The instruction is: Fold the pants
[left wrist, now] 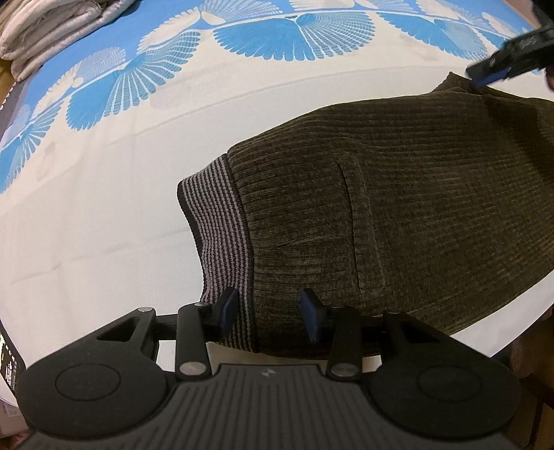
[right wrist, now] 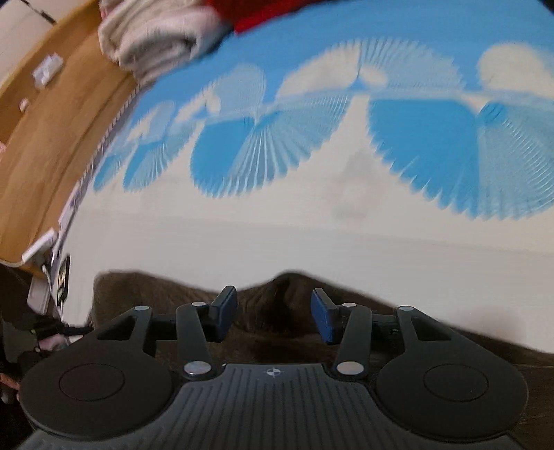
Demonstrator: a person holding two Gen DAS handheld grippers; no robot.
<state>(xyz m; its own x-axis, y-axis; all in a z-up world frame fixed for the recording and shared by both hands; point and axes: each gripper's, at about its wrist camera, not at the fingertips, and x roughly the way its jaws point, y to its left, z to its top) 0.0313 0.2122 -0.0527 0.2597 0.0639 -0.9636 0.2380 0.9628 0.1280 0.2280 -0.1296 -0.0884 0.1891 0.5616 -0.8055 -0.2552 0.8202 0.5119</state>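
Note:
Dark olive ribbed pants (left wrist: 398, 207) with a grey-and-black striped waistband (left wrist: 218, 225) lie flat on the bed sheet (left wrist: 104, 225). My left gripper (left wrist: 270, 311) points down over the near end of the waistband. It is open, its blue pads apart over the seam between band and ribbed cloth. In the right wrist view, which is blurred, my right gripper (right wrist: 273, 315) stands open over the far edge of the pants (right wrist: 277, 297), with a small raised hump of cloth between the fingers. The right gripper (left wrist: 484, 74) also shows at the pants' far right corner.
The sheet is white with a blue fan pattern (right wrist: 311, 138) along the far side. A stack of folded pale cloth (left wrist: 45, 31) (right wrist: 152, 45) sits at the far left corner, with something red (right wrist: 263, 14) beside it. A brown wooden surface (right wrist: 52, 131) runs past the bed's left edge.

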